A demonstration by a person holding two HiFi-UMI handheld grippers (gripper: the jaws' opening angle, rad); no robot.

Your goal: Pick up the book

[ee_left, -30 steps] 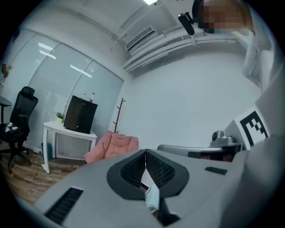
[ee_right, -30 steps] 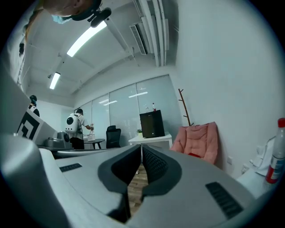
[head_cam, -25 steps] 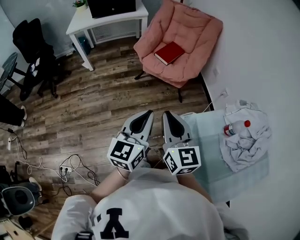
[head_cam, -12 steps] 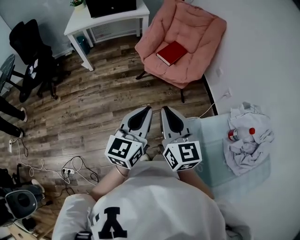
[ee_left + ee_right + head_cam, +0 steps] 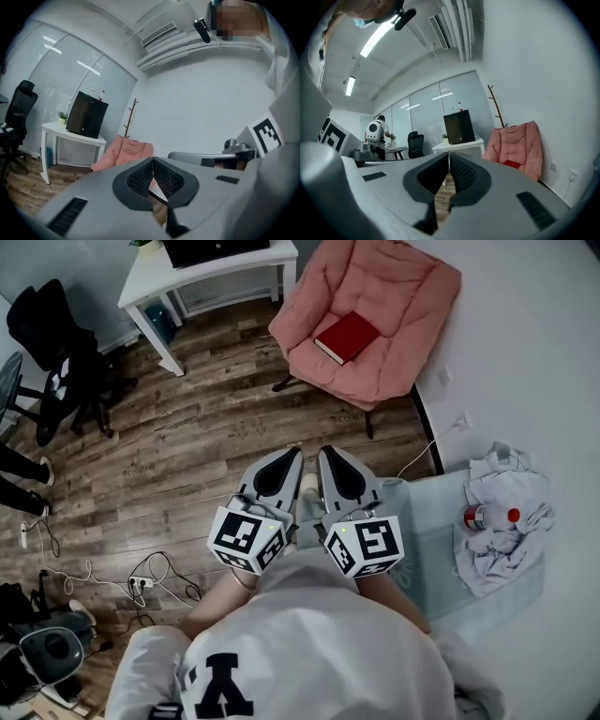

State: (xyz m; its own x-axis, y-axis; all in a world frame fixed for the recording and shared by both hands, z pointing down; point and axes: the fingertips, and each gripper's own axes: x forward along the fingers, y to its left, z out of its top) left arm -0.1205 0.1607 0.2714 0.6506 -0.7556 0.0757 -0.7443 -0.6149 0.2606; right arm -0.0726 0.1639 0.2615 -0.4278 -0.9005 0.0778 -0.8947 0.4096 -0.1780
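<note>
Now, the book (image 5: 347,337) lies flat on the pink chair (image 5: 403,296), well ahead and a touch right, its long axis slanting. The left gripper (image 5: 294,455) and right gripper (image 5: 326,453) have their fingers pressed together, empty; the right looks marginally nearer.

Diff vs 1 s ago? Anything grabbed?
The left gripper and right gripper have advanced with the person toward the armchair; the bottle slid down the head view. Nothing taken or released. Unchanged: both jaws shut and empty, book flat on the seat.
</note>
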